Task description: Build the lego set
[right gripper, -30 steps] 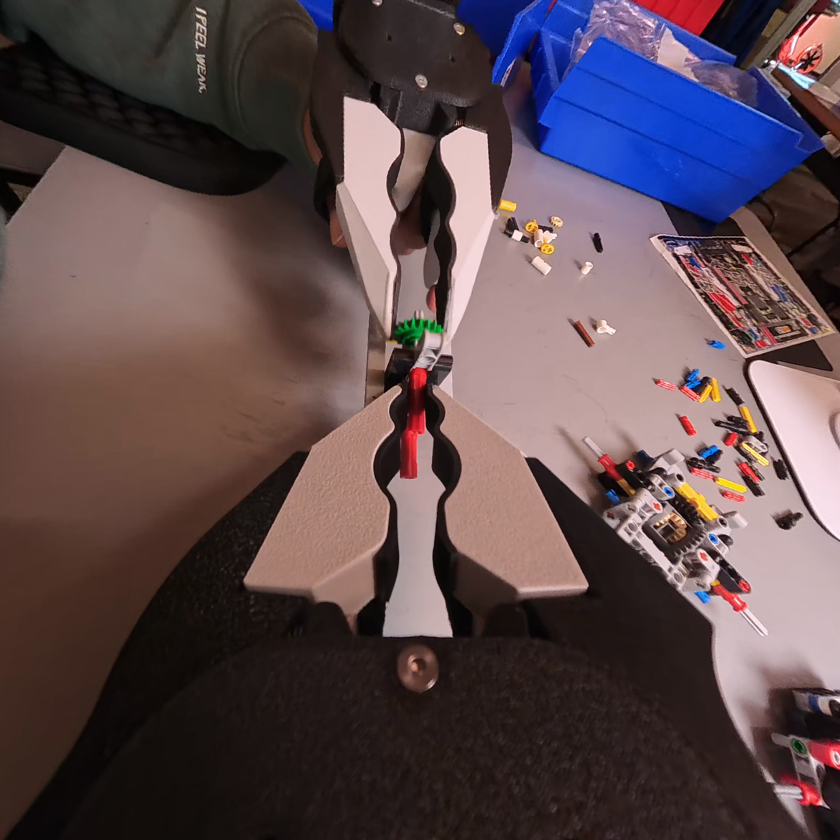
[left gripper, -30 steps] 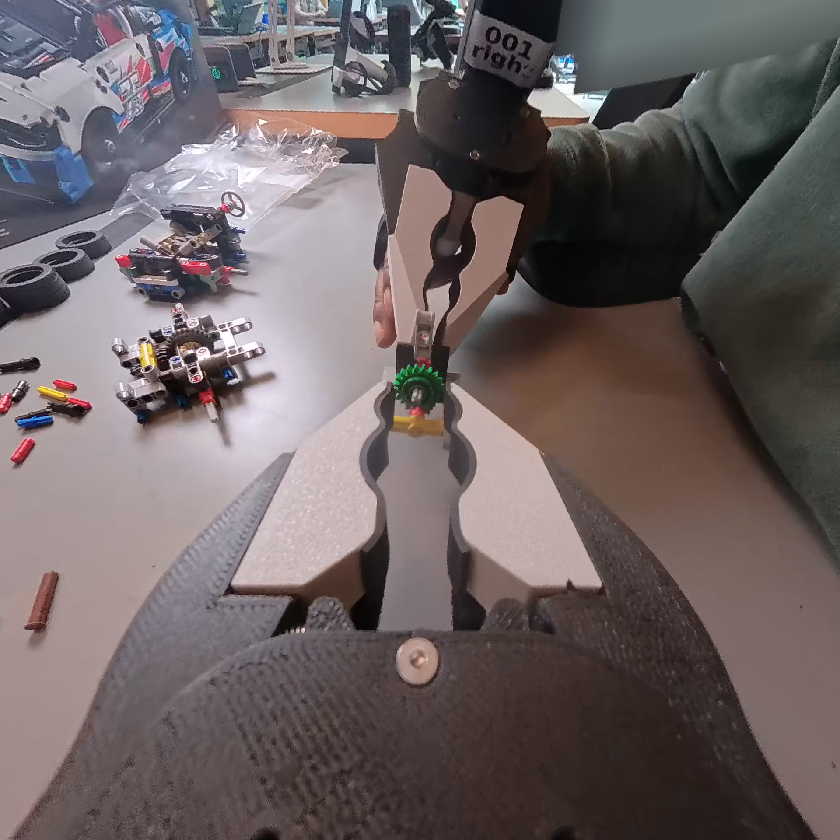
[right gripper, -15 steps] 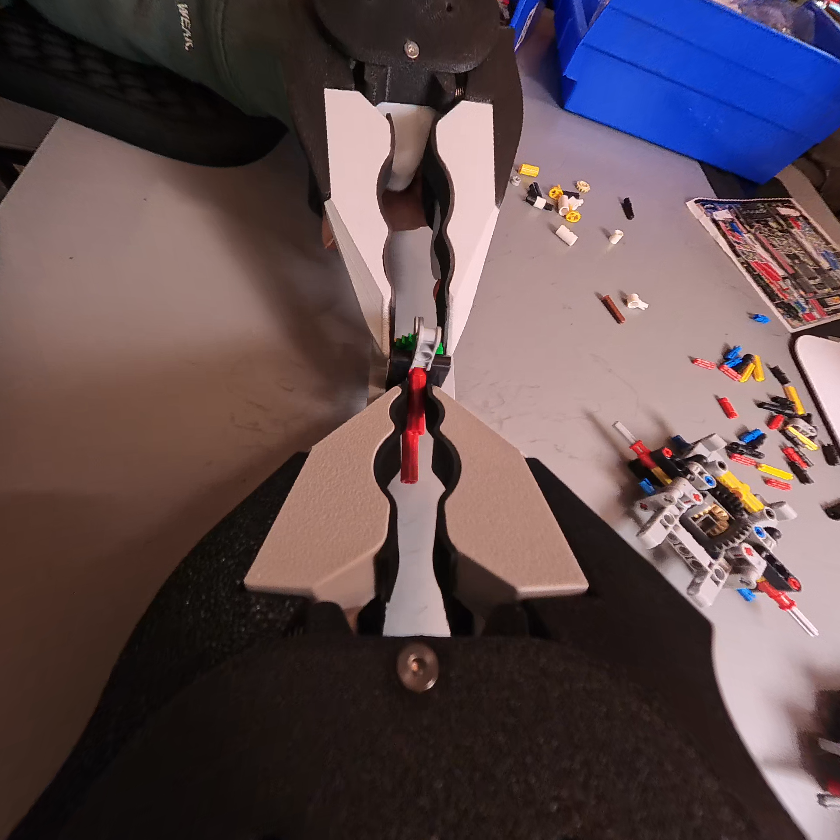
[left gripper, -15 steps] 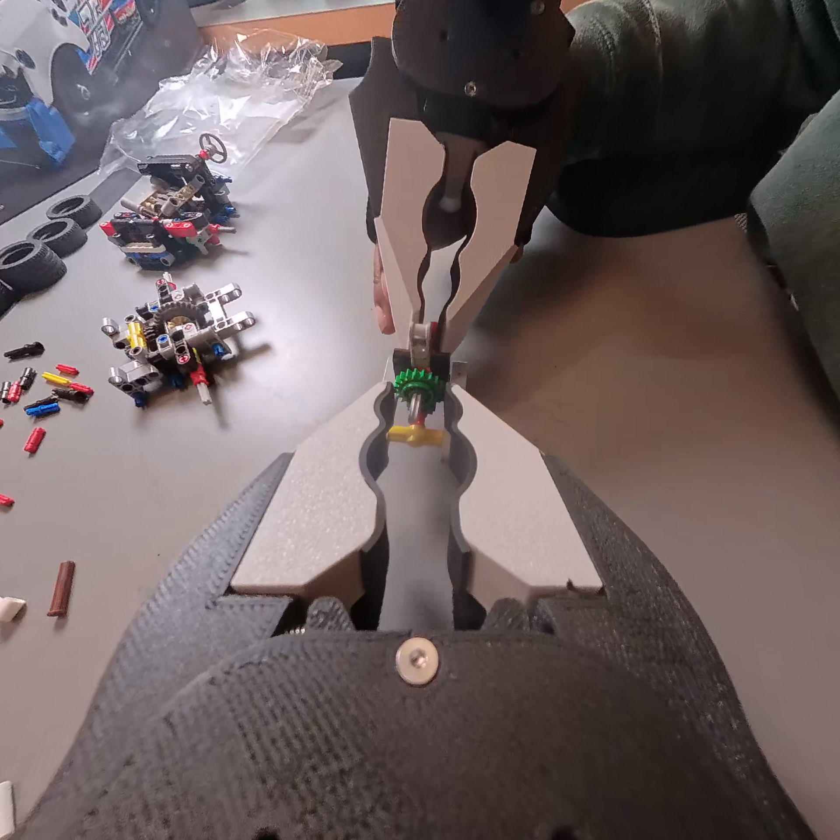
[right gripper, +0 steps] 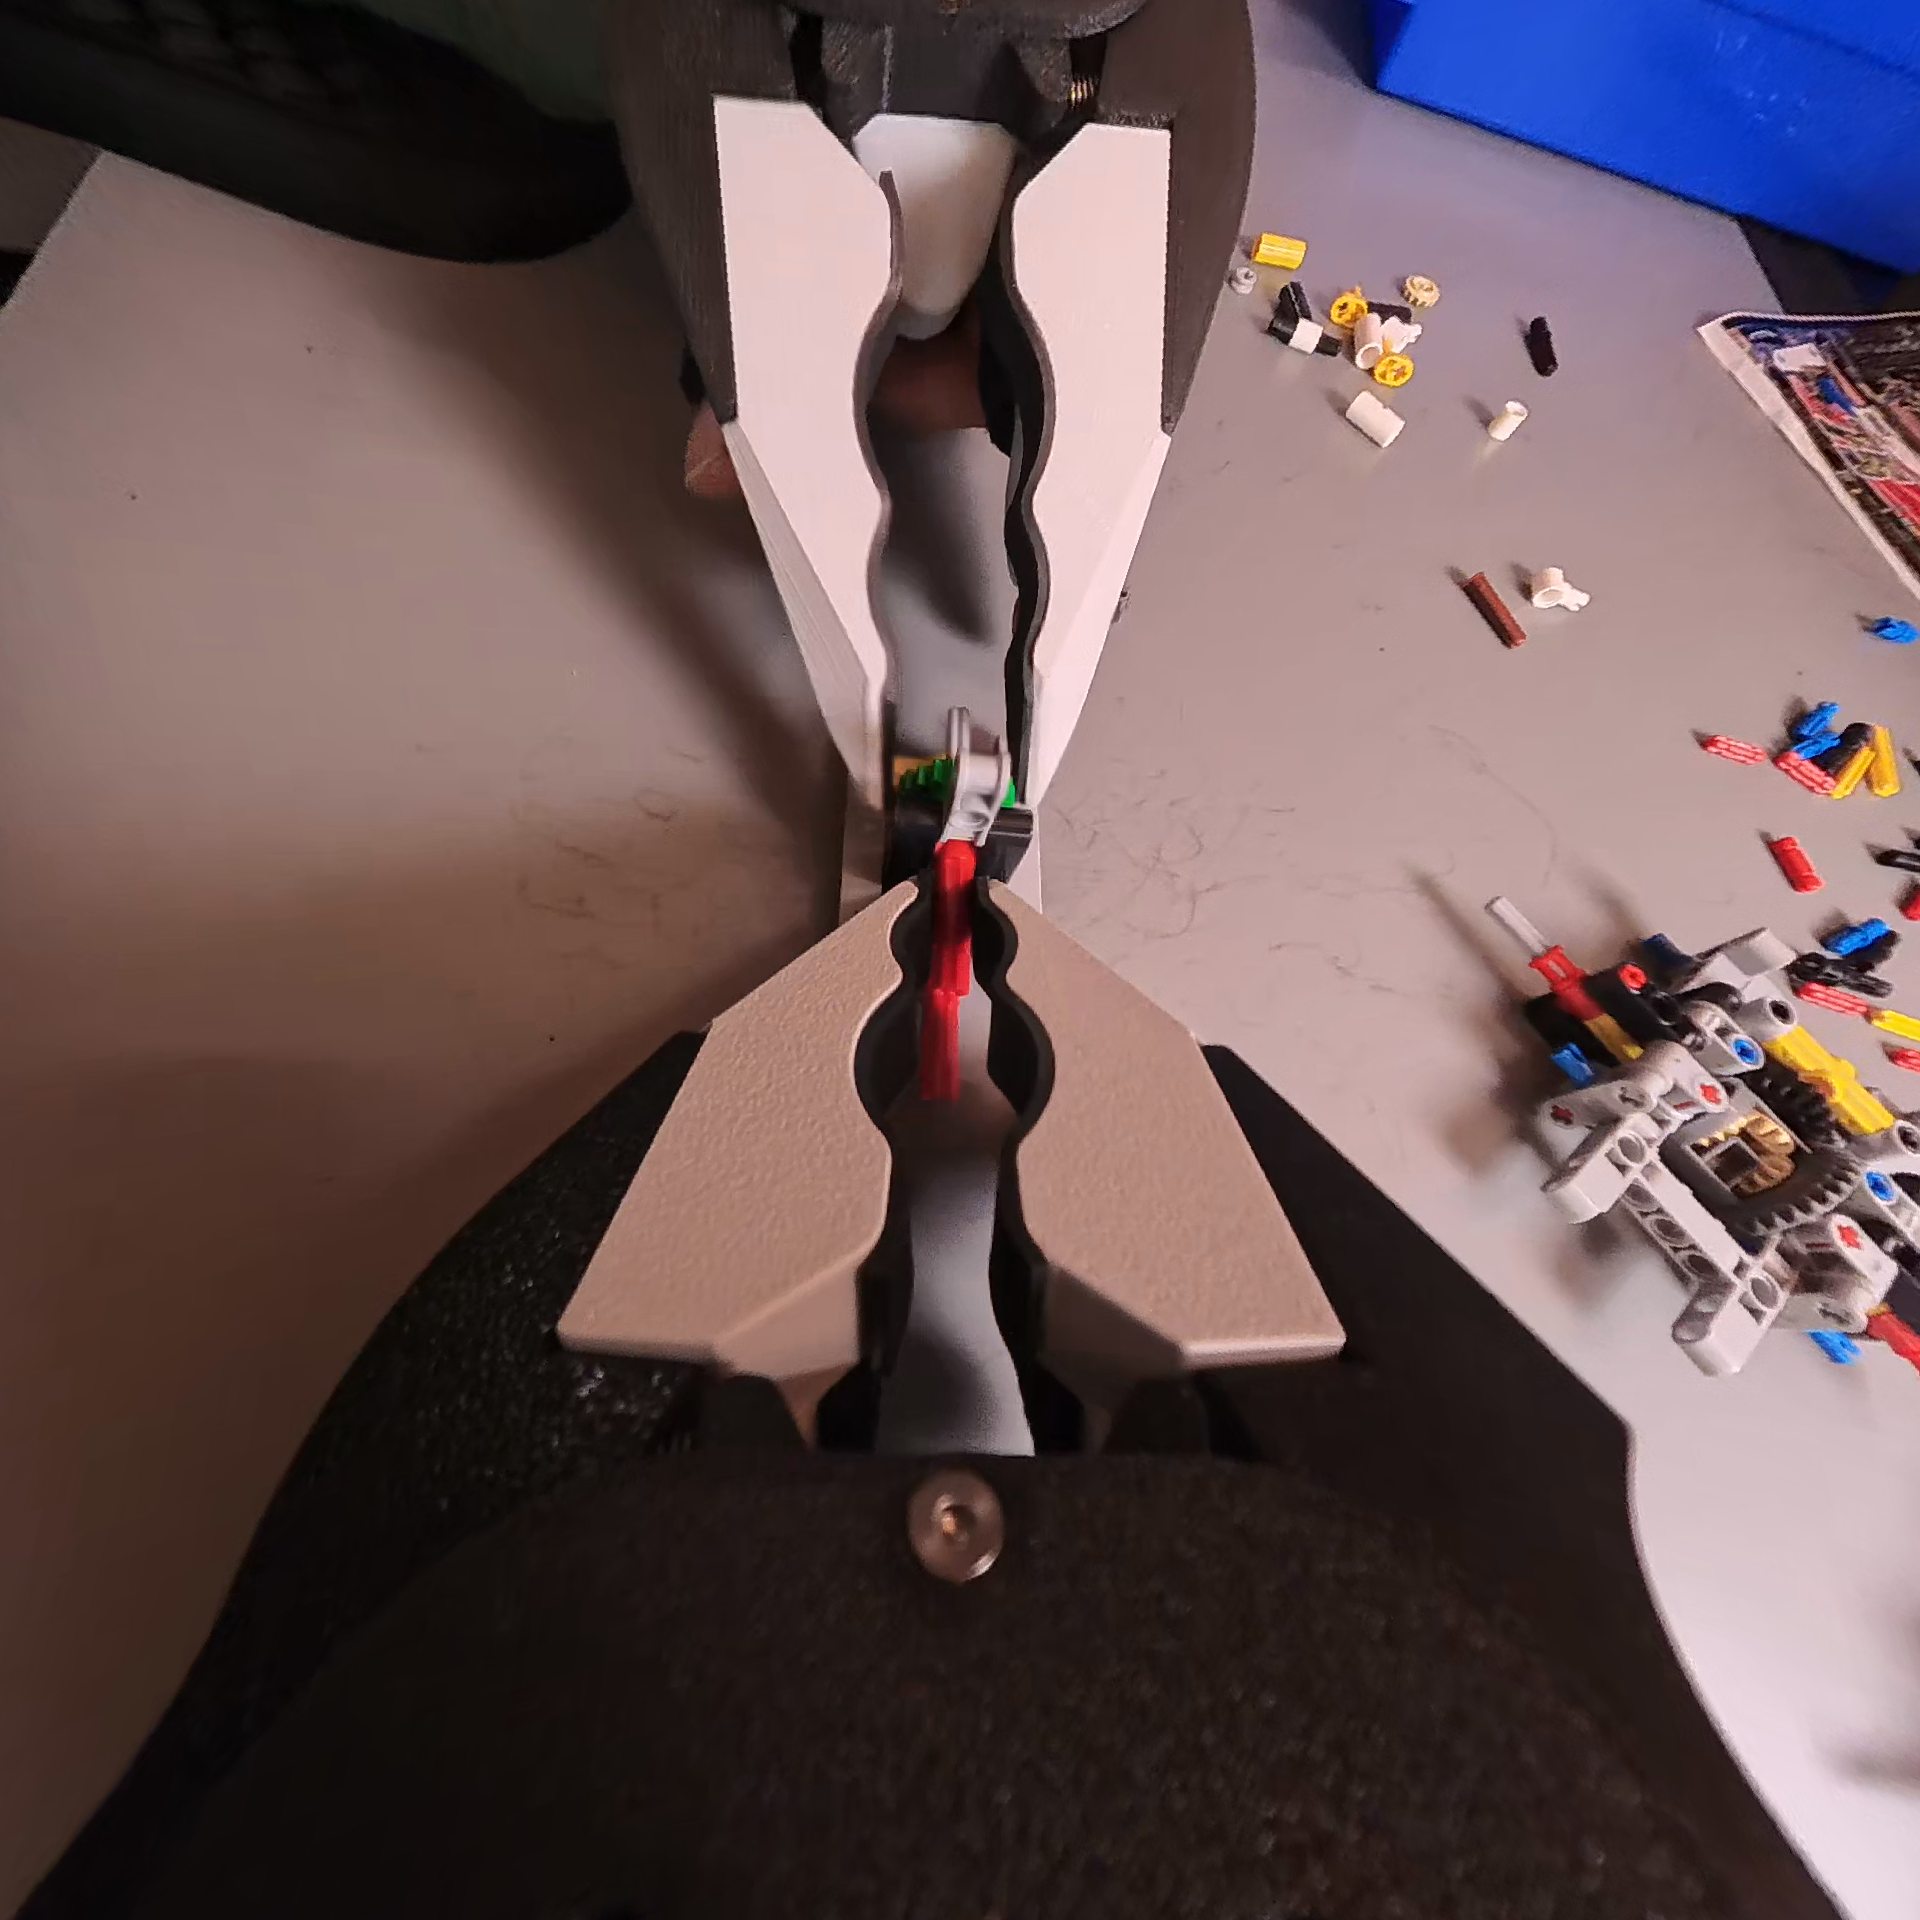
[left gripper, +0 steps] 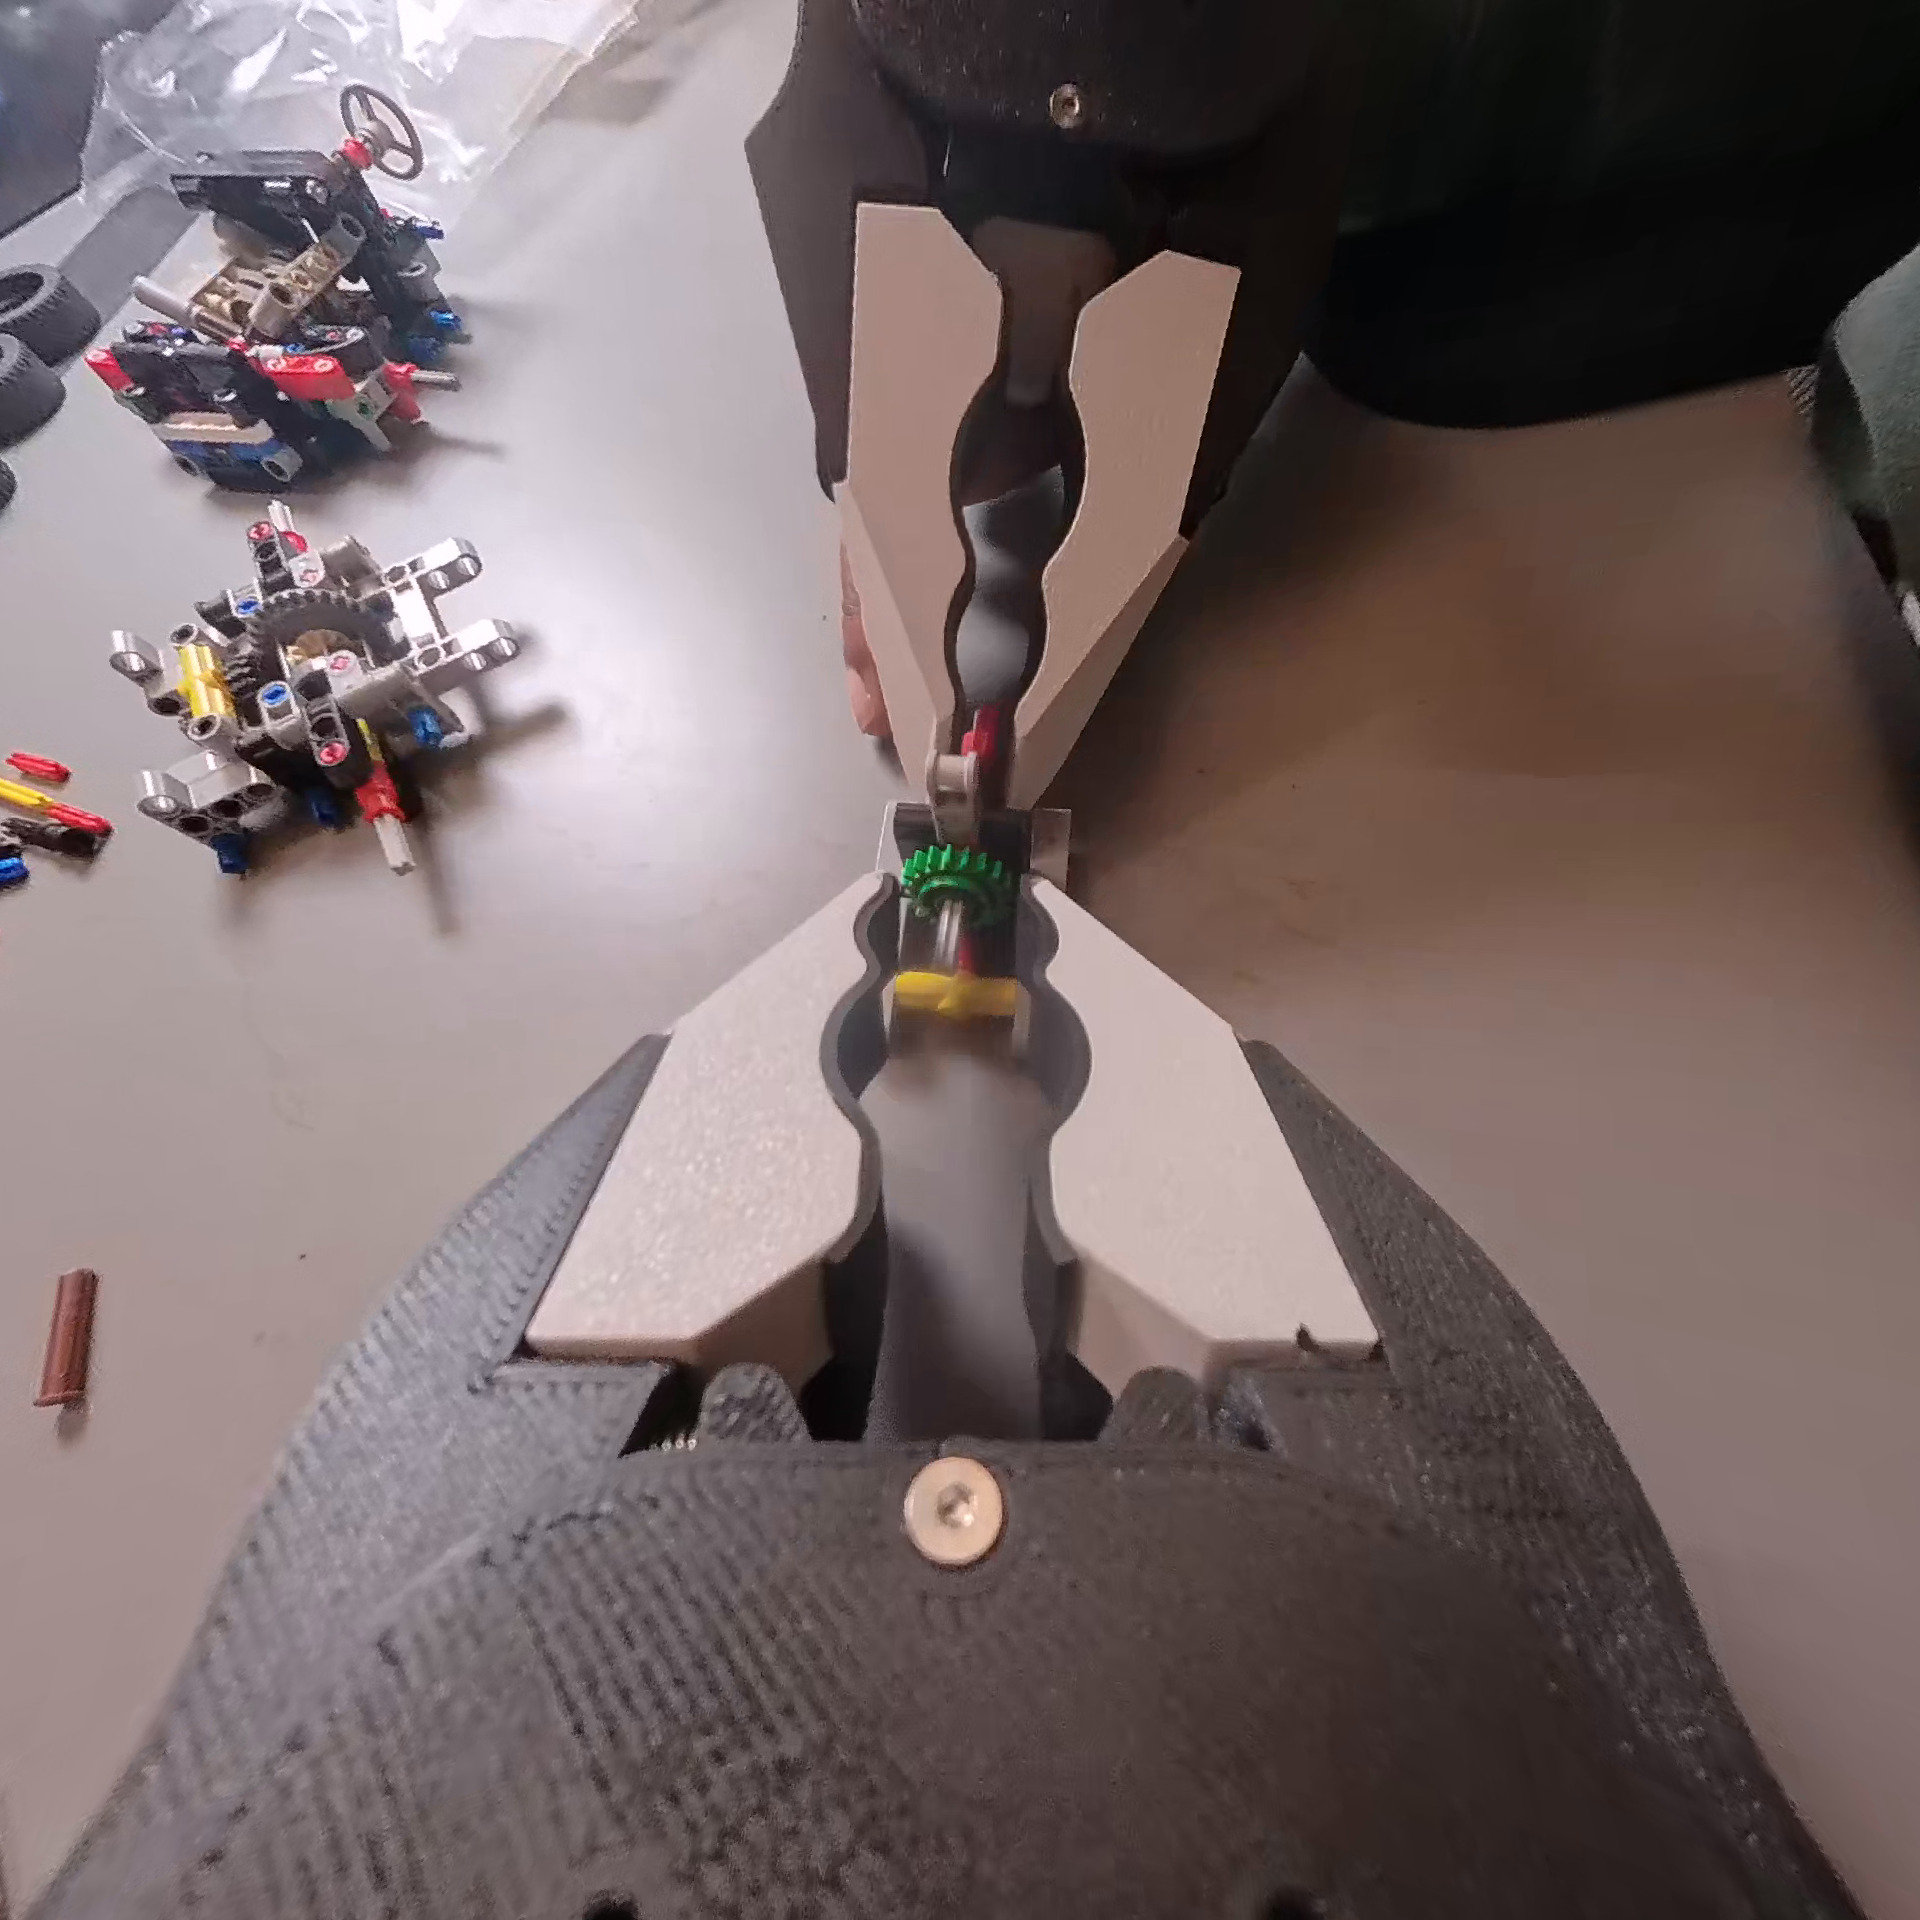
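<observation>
Between both tools (left gripper: pixel 956 894), assembly (left gripper: pixel 951 904) unchanged.

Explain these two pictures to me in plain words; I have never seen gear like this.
No robot here: a person holds one hand-held gripper in each hand, and each carries a camera looking along its two fingers. The two point at each other over a grey table.

Left view: the left hand-held gripper is closed on a small black toy-brick assembly with a green gear and a yellow piece.

Right view: the right hand-held gripper pinches a red axle whose tip meets that assembly's grey connector.

Around lie half-built brick models, loose pins, black tyres, a brown pin, a printed booklet, a blue bin and a clear plastic bag.
</observation>
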A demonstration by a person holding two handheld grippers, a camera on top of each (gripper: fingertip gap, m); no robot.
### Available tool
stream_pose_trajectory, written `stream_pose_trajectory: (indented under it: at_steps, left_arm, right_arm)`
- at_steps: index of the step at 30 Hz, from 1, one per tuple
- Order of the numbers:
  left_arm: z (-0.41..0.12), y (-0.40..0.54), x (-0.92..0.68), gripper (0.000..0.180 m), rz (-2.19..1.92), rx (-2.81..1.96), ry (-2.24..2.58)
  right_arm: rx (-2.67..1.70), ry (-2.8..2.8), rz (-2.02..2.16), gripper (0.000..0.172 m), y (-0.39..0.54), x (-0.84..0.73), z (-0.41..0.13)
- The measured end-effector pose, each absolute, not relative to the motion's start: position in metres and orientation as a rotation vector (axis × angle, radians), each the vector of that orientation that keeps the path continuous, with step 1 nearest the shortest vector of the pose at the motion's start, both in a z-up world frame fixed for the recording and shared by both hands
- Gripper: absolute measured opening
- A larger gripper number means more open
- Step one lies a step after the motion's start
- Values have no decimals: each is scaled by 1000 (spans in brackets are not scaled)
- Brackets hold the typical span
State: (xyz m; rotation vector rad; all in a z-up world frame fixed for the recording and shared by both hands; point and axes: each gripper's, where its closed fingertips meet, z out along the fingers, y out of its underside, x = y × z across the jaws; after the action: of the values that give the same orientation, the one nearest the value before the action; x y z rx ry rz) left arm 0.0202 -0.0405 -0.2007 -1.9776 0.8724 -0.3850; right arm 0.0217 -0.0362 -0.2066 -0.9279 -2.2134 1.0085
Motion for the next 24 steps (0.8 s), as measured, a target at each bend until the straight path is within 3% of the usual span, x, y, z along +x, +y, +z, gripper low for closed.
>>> stream_pose_trajectory:
  at_steps: [4,13,24]
  left_arm:
    - [-200,-44,17,34,-368,-1966,886]
    - [-201,-40,21,20,-330,-1945,933]
    - [-196,-41,14,20,-445,-1956,861]
  right_arm:
    - [-918,-2219,1015,4,-37,22,-208]
    - [-904,-2227,1011,4,-38,20,-208]
    - [-913,-2216,1004,4,-33,18,-206]
